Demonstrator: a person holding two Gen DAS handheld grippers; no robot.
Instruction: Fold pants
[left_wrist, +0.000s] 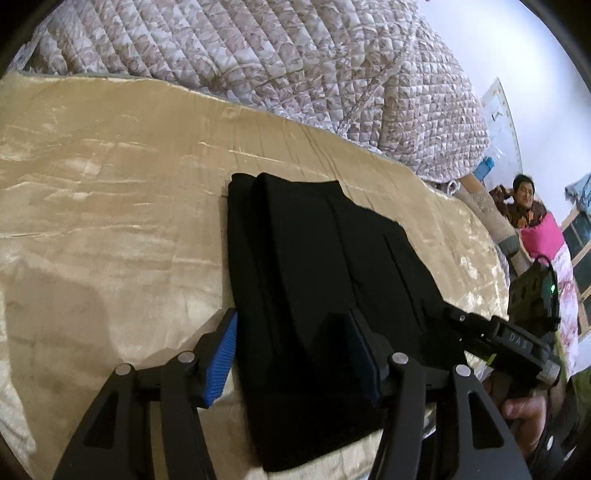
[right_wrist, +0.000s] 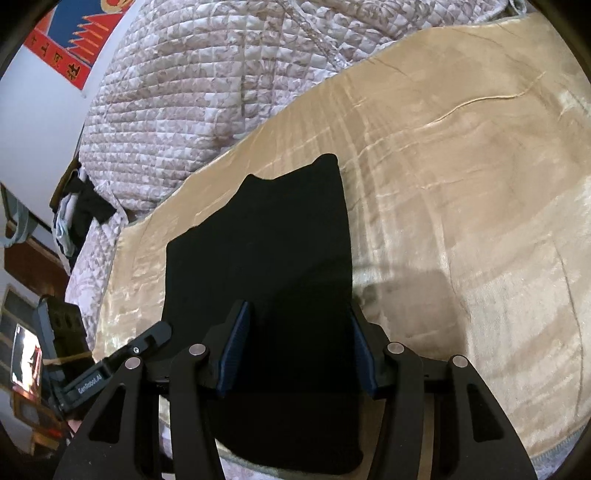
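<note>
Black pants (left_wrist: 314, 258) lie folded into a long flat stack on a beige plush blanket (left_wrist: 110, 184). My left gripper (left_wrist: 291, 321) hangs open over the near end. Its left blue pad (left_wrist: 221, 358) is just outside the stack's left edge and the other finger is over the cloth. In the right wrist view the same pants (right_wrist: 266, 240) run away from me. My right gripper (right_wrist: 300, 310) stands open above them, one pad (right_wrist: 236, 350) over the cloth, the other at the right edge. Neither pad pinches fabric.
A quilted floral bedcover (left_wrist: 258, 55) is heaped along the far side of the blanket (right_wrist: 461, 184). A person (left_wrist: 521, 199) sits beyond the bed's end on the right. Dark clothes (right_wrist: 88, 210) are piled at the left, and a red and blue poster (right_wrist: 74, 44) is on the wall.
</note>
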